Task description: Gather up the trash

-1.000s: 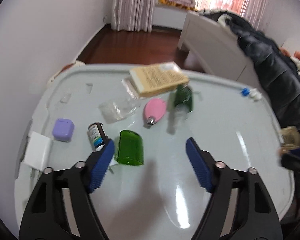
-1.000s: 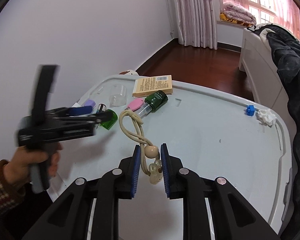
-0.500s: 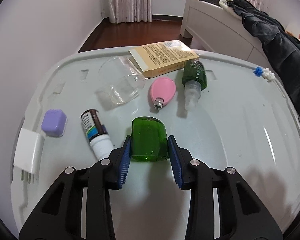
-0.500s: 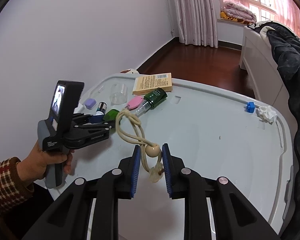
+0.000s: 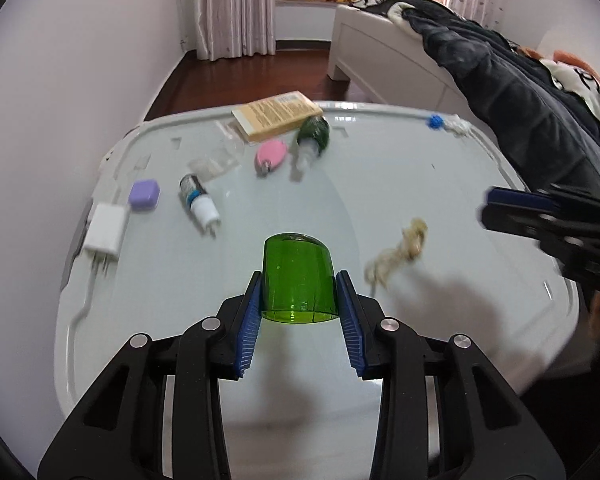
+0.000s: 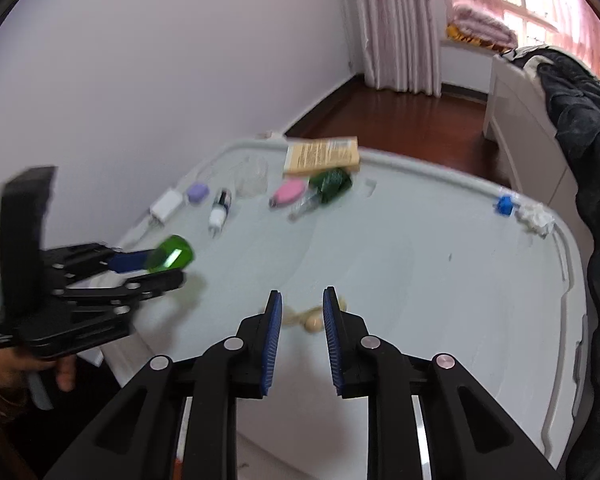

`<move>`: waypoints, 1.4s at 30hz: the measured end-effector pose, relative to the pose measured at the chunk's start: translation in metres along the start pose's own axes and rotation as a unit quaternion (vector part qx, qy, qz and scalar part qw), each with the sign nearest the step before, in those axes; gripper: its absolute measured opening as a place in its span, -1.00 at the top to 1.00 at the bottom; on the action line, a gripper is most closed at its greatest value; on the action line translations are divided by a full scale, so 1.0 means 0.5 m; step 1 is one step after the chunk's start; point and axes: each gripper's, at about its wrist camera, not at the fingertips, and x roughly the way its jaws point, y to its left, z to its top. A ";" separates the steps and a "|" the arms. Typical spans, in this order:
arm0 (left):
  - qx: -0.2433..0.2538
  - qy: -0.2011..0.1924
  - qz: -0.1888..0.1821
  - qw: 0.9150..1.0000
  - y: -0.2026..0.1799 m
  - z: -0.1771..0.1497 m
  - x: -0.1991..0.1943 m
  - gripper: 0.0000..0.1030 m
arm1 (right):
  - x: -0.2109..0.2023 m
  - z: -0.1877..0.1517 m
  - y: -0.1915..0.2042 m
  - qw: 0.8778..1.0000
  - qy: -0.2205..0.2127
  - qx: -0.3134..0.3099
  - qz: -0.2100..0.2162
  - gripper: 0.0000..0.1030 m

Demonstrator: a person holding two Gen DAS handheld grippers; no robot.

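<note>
White tabletop (image 5: 420, 184): left gripper (image 5: 299, 304) clamped a green cap (image 5: 298, 280) lifted clear, long axis forward along its fingers; right gripper (image 6: 300, 312), narrowly parted and empty, stood nearest the beaded cord (image 6: 312, 318) lying just ahead.

Your left hand-held gripper (image 5: 299, 300) is a matte black plastic frame with two forked arms, each carrying round silver screw heads. Its fingers (image 5: 249, 330) are lined with ribbed blue pads. Your right hand-held gripper (image 6: 301, 322) has the same build: black arms, silver screws, blue ribbed pads. In the right wrist view, your left hand (image 6: 28, 372) shows bare skin below the black body of the left hand-held gripper, with a brownish patterned sleeve cuff at the wrist.
</note>
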 end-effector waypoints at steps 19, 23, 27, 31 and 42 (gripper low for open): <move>-0.004 -0.010 -0.051 0.999 -0.038 -0.083 -0.046 0.31 | 0.201 0.004 0.003 0.996 0.079 0.001 -0.028 0.17; -0.012 -0.014 -0.057 0.998 -0.032 -0.084 -0.049 0.31 | 0.193 0.004 0.014 0.995 0.077 -0.015 -0.058 0.49; -0.018 -0.014 -0.060 0.998 -0.023 -0.084 -0.046 0.30 | 0.175 -0.015 0.037 0.995 0.066 -0.039 -0.060 0.56; -0.023 -0.009 -0.060 0.998 -0.020 -0.087 -0.042 0.30 | 0.145 -0.028 0.045 0.997 0.062 -0.027 -0.046 0.56; 0.011 0.010 -0.094 0.995 -0.078 -0.131 -0.098 0.30 | -0.005 -0.134 0.096 0.997 0.070 0.028 0.006 0.56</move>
